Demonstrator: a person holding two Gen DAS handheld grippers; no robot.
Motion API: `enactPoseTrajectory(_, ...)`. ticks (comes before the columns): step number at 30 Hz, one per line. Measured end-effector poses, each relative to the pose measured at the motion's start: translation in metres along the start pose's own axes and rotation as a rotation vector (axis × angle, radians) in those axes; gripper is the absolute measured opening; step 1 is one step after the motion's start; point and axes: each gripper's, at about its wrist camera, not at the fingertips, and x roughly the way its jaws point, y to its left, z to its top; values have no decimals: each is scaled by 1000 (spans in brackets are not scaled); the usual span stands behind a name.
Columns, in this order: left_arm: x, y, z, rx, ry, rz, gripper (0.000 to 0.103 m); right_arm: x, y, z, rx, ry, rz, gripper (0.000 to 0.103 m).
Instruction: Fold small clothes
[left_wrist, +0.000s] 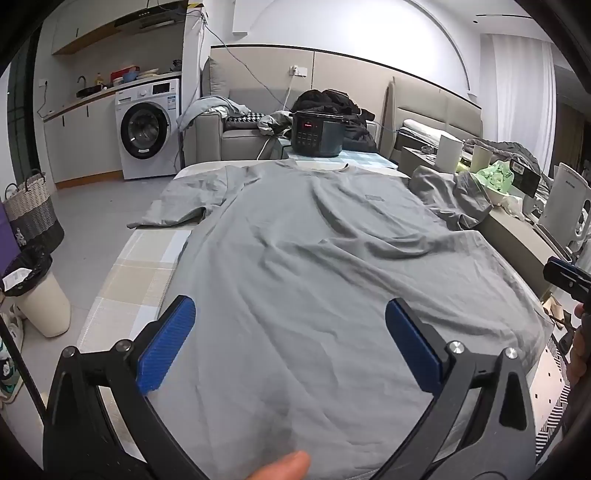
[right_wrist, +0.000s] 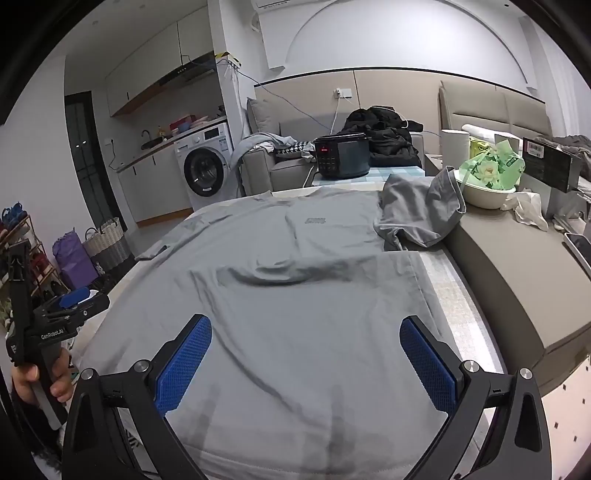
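One grey T-shirt (left_wrist: 314, 258) lies spread flat on the counter (left_wrist: 140, 266), its long axis running away from the person: hem nearest, collar at the far end by the black electric cooker (left_wrist: 317, 134). A second, crumpled grey garment (right_wrist: 417, 214) sits at the shirt's far right shoulder, touching a white bowl (right_wrist: 484, 197) of green bags. Only the left wrist view shows the spread left sleeve overhanging the counter edge and a white bin (left_wrist: 40, 302) on the floor; only the right wrist view shows the shoe rack (right_wrist: 22, 251) and the hand (right_wrist: 40, 380) gripping the other tool. Both the left tongs (left_wrist: 291, 332) and the right tongs (right_wrist: 306, 350) stand wide above the hem end, with nothing pinched.
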Motion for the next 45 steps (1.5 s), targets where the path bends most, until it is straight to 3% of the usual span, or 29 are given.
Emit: enactPoseTrajectory(45,5,-8,-4,10,35,-22,102,-8,-12,-12,-21,13,-62,103)
